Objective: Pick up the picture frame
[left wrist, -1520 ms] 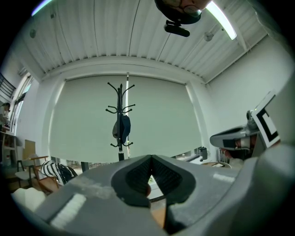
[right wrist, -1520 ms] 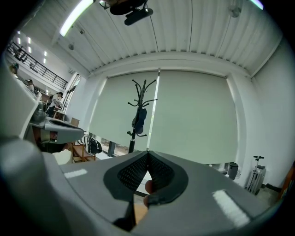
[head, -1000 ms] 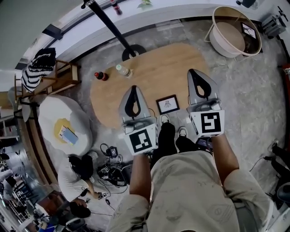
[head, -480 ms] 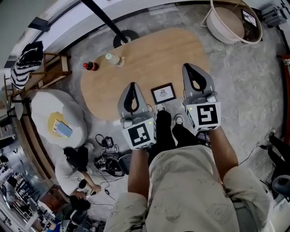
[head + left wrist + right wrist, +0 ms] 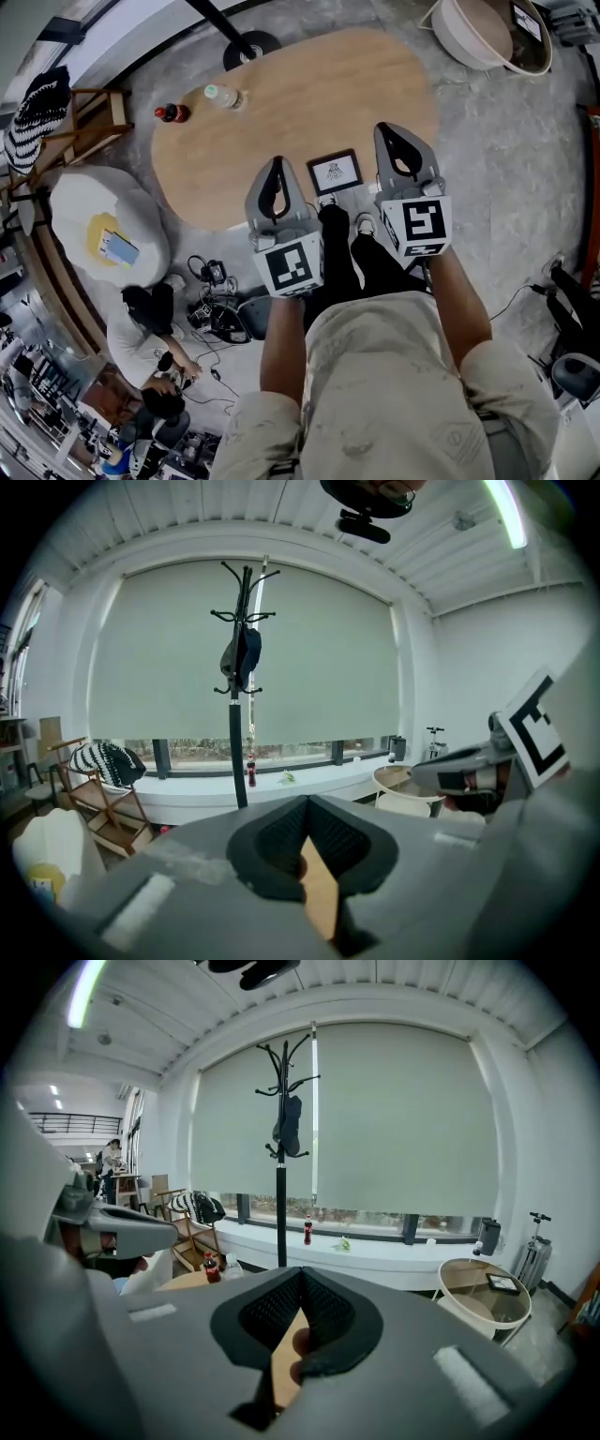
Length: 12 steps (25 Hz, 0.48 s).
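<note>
— What's the biggest thing down there?
— An oval wooden table (image 5: 281, 103) on a grey floor. A white beanbag (image 5: 89, 220) sits left of it, and a round tub (image 5: 461, 42) stands off its far right end. A coat rack (image 5: 234, 714) rises beyond the far side, in front of a wide window blind.
— And the two tools?
— Both hang over the table's near edge, well apart from each other. The left gripper (image 5: 275, 169) is clenched, its jaws pressed together with nothing between them. The right gripper (image 5: 394, 133) is the same: jaws together and empty.
— Where's the frame?
— The frame (image 5: 335, 172) lies flat on the table, close to the near edge. In the head view it sits between the two grippers, nearer the right one, and clear of both.
— Anything smaller?
— Two bottles near the table's far left edge. The dark bottle (image 5: 172, 113) lies on its side, and the clear bottle (image 5: 223, 96) lies just beside it, to the right.
</note>
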{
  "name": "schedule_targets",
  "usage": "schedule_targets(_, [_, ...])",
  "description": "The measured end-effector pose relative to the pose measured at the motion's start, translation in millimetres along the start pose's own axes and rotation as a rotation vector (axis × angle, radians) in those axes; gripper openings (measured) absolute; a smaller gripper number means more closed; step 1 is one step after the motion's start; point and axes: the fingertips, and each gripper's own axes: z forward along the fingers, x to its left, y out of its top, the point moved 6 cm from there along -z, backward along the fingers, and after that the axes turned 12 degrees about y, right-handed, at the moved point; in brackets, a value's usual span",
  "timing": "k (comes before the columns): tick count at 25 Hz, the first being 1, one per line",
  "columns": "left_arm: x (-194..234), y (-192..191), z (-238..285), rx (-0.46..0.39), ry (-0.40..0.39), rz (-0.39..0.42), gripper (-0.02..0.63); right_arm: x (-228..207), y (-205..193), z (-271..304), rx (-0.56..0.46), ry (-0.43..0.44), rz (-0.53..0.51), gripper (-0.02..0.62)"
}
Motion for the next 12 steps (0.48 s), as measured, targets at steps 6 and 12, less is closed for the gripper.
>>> schedule_targets(6, [-5.1, -38.9, 8.8, 0.092, -0.027, 0.015, 0.003, 4.8, -42.9, 14.4, 0.08, 0.034, 0.124, 0.002])
schedule_targets(12, [-6.5, -80.9, 16.5, 0.184, -0.046, 0.003, 0.003, 4.6, -92.8, 22.9, 0.174, 0.033, 0.154, 0.002])
